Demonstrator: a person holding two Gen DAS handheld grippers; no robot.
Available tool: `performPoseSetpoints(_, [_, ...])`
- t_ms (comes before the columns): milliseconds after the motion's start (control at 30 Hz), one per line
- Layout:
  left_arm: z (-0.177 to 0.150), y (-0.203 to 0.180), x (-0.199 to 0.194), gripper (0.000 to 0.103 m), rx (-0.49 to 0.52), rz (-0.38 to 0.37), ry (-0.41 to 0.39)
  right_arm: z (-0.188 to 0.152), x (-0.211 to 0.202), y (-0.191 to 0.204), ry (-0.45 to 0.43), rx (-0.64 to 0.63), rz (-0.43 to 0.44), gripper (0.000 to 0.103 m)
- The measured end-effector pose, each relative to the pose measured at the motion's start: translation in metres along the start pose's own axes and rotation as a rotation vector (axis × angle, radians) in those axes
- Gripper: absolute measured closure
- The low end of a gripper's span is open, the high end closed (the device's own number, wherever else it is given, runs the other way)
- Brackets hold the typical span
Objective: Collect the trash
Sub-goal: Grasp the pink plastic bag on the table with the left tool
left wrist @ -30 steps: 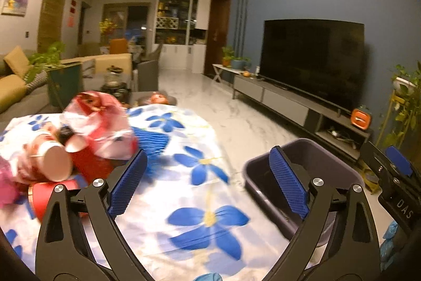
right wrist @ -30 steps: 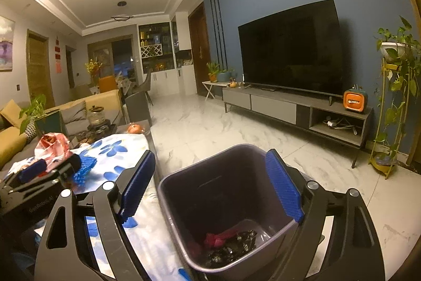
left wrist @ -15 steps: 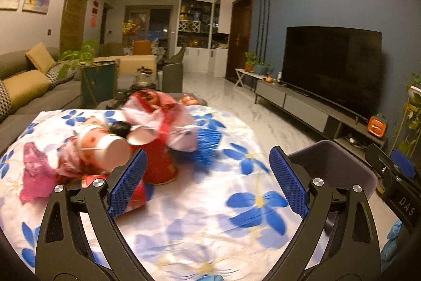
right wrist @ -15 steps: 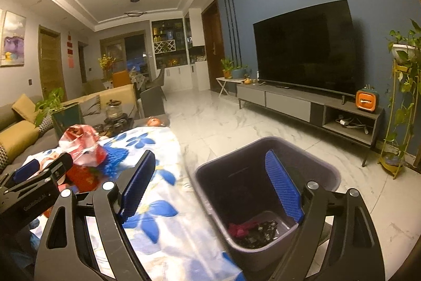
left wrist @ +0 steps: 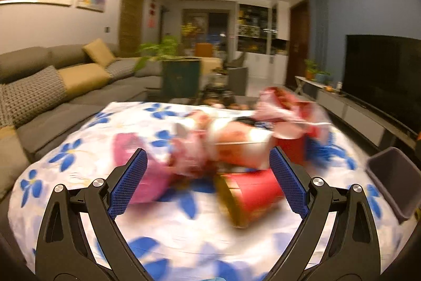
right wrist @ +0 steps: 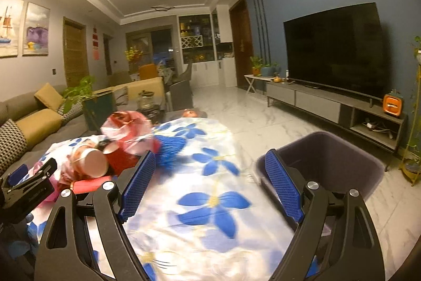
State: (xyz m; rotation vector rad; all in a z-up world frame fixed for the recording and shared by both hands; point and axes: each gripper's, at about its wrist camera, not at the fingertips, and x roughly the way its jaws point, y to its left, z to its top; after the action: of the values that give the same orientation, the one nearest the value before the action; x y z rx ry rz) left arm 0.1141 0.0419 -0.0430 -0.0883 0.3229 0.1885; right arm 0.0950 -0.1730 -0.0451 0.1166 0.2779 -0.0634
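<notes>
Blurred heap of red paper cups and pink wrappers (left wrist: 236, 149) framed by left tongs (left wrist: 208, 183) spread apart, dark grey plastic bin (right wrist: 339, 165) seen whole only past right tongs (right wrist: 210, 186), also apart, bin contents hidden.

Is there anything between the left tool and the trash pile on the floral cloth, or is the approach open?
Nothing visible blocks it. The left tool is open and empty, aimed at the trash pile lying on the floral cloth, with the red cup nearest. The bin stands beside the table.
</notes>
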Motion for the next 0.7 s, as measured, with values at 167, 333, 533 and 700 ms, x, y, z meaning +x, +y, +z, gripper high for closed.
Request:
performPoseSetpoints(167, [-0.003,0.044,0.012,0.011,-0.046,0.067,0.008,-0.004,0.006,0.024,0.006,-0.012,0.037,0.02])
performPoseSetpoints(333, [-0.004,0.073,0.037,0.019,-0.086,0.078,0.077,-0.006,0.016,0.043,0.021,-0.032,0.068,0.02])
performPoseSetpoints(533, [-0.009,0.084,0.067,0.042,-0.144,0.026,0.197,-0.001,0.029,0.058,0.012,-0.053,0.085,0.02])
performPoseSetpoints(700, [-0.014,0.095,0.076,0.072,-0.224,-0.029,0.251,0.002,0.046,0.07,0.016,-0.076,0.099,0.02])
